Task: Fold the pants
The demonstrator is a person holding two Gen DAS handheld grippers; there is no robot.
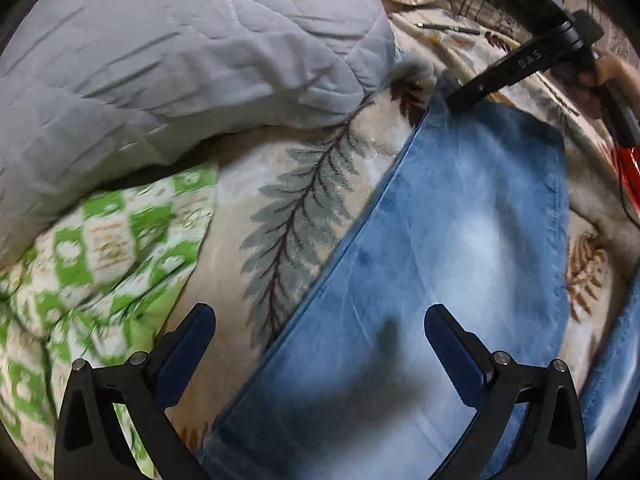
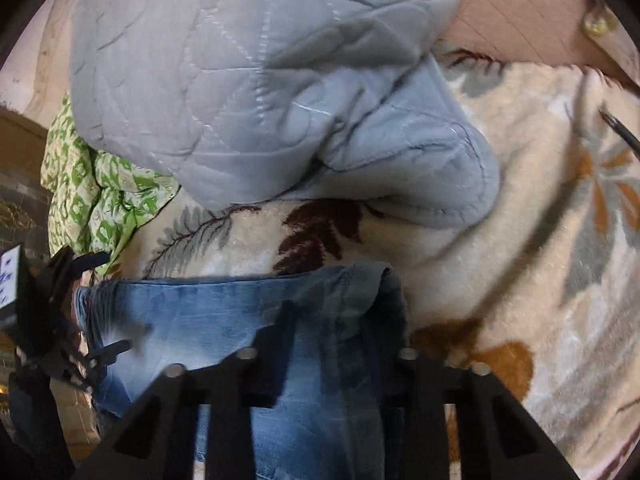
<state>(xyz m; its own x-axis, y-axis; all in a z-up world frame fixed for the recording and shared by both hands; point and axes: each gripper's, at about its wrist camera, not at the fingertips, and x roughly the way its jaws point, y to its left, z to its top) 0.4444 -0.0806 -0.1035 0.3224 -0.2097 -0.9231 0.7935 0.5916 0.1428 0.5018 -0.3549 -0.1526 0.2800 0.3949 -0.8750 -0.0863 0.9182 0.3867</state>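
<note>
Pants [image 1: 460,240]: faded blue jeans, lying flat on the leaf-print blanket [image 1: 288,216] w/ a grey quilt [image 1: 180,52] bunched just beyond and a green patterned cloth [image 1: 100,248] off to the left.

Step in hand, as I judge it: bringing the gripped end over and laying it down square. To do it well, keep that end taut, line up the side seams before letting go, and have the other gripper pin the cloth at the fold so nothing drags.

Left gripper [image 1: 320,324]: fingers spread wide, holding nothing, hovering over the denim near its left edge; contact w/ the cloth can't be confirmed.

Right gripper [image 2: 332,320]: fingers drawn close together at the far end of the pants, prob. pinching a bunched bit of denim there, though blur makes the pinch hard to confirm.
</note>
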